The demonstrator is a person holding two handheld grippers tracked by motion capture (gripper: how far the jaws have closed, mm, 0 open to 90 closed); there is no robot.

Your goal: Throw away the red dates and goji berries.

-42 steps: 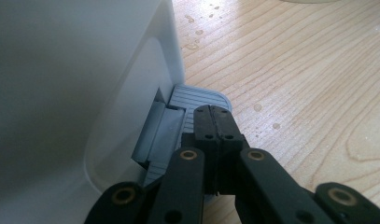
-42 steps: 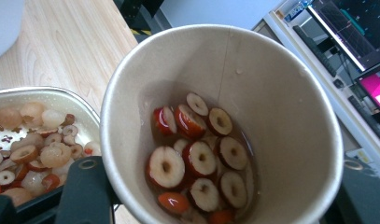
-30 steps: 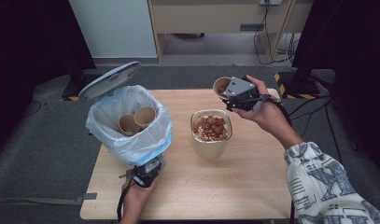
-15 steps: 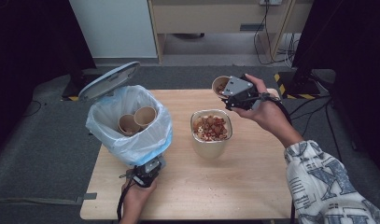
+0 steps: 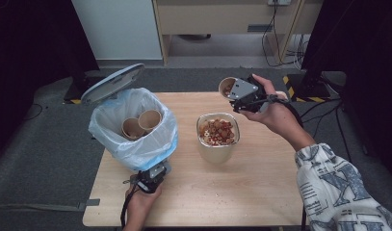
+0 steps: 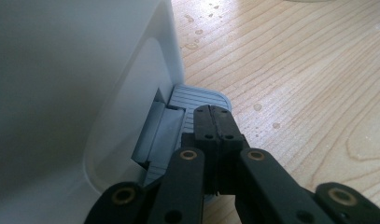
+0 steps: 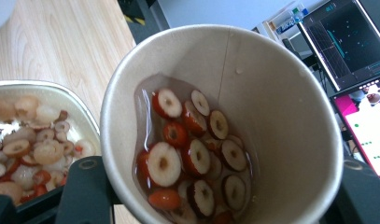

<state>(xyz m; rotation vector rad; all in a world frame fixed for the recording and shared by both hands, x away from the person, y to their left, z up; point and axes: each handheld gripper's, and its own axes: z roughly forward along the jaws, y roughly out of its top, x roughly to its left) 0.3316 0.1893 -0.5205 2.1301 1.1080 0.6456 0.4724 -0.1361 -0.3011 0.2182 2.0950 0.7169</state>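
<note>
Our right gripper (image 5: 237, 96) pinches a paper cup (image 7: 225, 126) by its wall, a black jaw on each side of it, and holds it tilted in the air above the far right part of the wooden table (image 5: 261, 192). In the right gripper view we see the cup's contents pooled on its lower side: red-skinned fruit slices (image 7: 187, 158) with pale centres, lying in a little clear liquid. Just below and to the left of the cup in that view, and near the middle of the table in the high view, stands a clear container (image 5: 217, 137) holding a heap of the same kind of slices mixed with paler pieces.

Our left gripper (image 6: 214, 126) has its jaws pressed together with nothing between them, and their tips rest on the grey ribbed pedal (image 6: 197, 100) at the foot of a white bin (image 6: 75, 84). In the high view that bin stands at the left of the table with its lid (image 5: 111, 83) raised, lined with a pale blue bag (image 5: 140, 147), and two empty paper cups (image 5: 141, 124) lie inside it. A few drops of liquid (image 6: 257, 107) sit on the wood beside the pedal
</note>
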